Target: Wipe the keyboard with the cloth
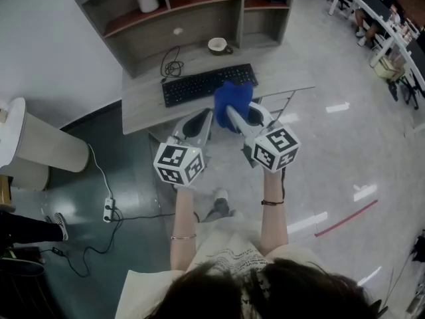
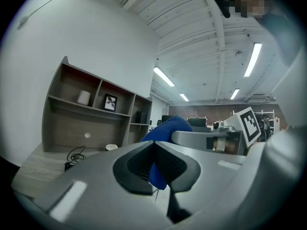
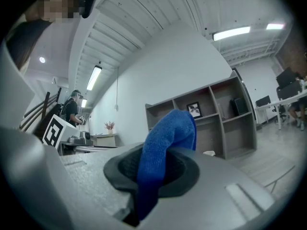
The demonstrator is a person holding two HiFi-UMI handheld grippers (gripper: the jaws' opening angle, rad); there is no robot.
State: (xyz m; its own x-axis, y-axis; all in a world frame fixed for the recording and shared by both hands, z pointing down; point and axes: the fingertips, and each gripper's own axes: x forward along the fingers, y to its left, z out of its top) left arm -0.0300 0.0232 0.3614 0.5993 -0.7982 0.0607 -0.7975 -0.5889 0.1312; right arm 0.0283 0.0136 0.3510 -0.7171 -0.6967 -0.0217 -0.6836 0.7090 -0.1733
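Observation:
A black keyboard (image 1: pixel 207 83) lies across the middle of the grey desk (image 1: pixel 143 105). My right gripper (image 1: pixel 240 113) is shut on a blue cloth (image 1: pixel 232 104), which bunches up past its tips over the keyboard's right end. In the right gripper view the blue cloth (image 3: pixel 165 152) stands pinched between the black pads. My left gripper (image 1: pixel 196 126) is held beside it, above the desk's front edge, with its pads (image 2: pixel 168 164) closed together and nothing between them. The blue cloth (image 2: pixel 165 128) shows behind them in the left gripper view.
A white cup (image 1: pixel 218 45) and a coiled black cable (image 1: pixel 172 64) sit behind the keyboard. A shelf unit (image 1: pixel 192 8) rises at the desk's back. A white bin (image 1: pixel 30 148) stands at the left, and a power strip (image 1: pixel 107 209) with cords lies on the floor.

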